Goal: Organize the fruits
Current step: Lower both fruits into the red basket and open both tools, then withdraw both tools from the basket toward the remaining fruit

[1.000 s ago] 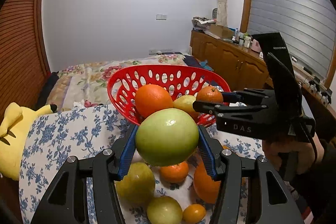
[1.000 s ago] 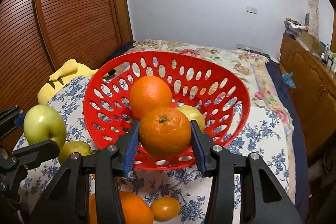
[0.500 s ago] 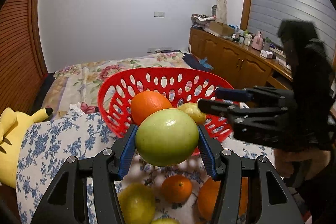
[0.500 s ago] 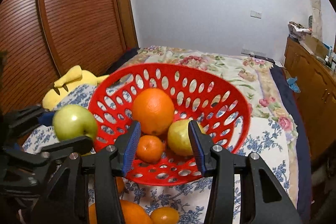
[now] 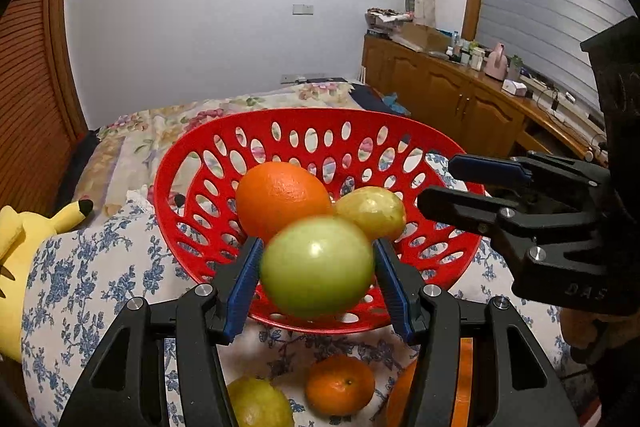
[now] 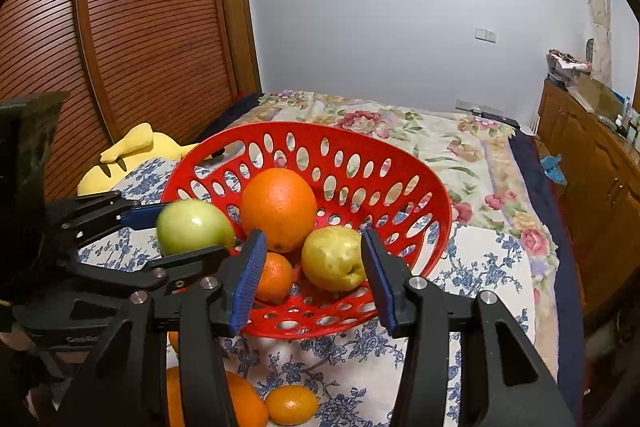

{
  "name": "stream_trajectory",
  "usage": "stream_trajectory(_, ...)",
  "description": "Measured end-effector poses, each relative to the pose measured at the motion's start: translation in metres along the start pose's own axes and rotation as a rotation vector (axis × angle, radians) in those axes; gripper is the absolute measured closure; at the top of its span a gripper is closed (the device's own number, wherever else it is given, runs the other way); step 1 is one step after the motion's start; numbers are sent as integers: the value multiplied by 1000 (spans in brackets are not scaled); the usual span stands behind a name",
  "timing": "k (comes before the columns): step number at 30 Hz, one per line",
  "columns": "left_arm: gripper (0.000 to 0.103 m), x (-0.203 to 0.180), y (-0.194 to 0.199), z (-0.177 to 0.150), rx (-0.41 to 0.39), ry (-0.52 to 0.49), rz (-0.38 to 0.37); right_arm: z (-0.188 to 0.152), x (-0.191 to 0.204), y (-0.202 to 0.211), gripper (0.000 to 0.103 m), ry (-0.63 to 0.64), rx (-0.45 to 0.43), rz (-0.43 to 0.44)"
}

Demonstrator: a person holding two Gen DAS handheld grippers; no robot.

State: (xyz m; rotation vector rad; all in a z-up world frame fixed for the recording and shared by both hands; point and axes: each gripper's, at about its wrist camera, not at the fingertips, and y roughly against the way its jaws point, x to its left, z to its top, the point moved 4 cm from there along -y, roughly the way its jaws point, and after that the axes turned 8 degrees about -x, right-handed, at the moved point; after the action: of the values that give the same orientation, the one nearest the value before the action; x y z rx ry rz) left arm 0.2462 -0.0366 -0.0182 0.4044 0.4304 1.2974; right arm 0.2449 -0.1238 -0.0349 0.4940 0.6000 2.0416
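Observation:
A red perforated basket stands on the blue-flowered cloth. It holds a large orange, a yellow pear and a small orange. My left gripper is shut on a green apple above the basket's near rim. My right gripper is open and empty just before the basket's near rim; it also shows at the right of the left wrist view.
Loose fruit lies on the cloth in front of the basket: a small orange, a yellow-green fruit, an orange and a tangerine. A yellow plush toy lies left. Wooden cabinets line the right.
My right gripper let its orange go into the basket, opened and drew back. My left gripper carried the green apple forward to the basket's near rim.

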Motion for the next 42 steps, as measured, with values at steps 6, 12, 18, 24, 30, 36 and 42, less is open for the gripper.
stream_trajectory(6, 39, -2, 12, 2, -25, -5, 2, -4, 4, 5, 53, -6, -5, 5)
stream_trajectory(12, 38, 1, 31, -5, -46, -2, 4, -7, 13, 23, 50, 4, -24, -4)
stream_trajectory(18, 35, 7, 52, -16, -58, -14, 24, -9, 24, 40, 48, 2, -42, -7)
stream_trajectory(24, 34, 14, 74, -27, -75, 4, 35, -14, 38, 52, 46, 9, -48, -6)
stream_trajectory(30, 33, 15, 84, -41, -68, 1, 43, -27, 50, 57, 45, 3, -38, -2)
stream_trajectory(36, 32, 15, 94, -54, -57, 19, 45, -48, 61, 58, 44, -13, -13, 15)
stream_trajectory(42, 31, 12, 98, -81, -15, 31, 44, -72, 66, 56, 43, -44, 17, 34)
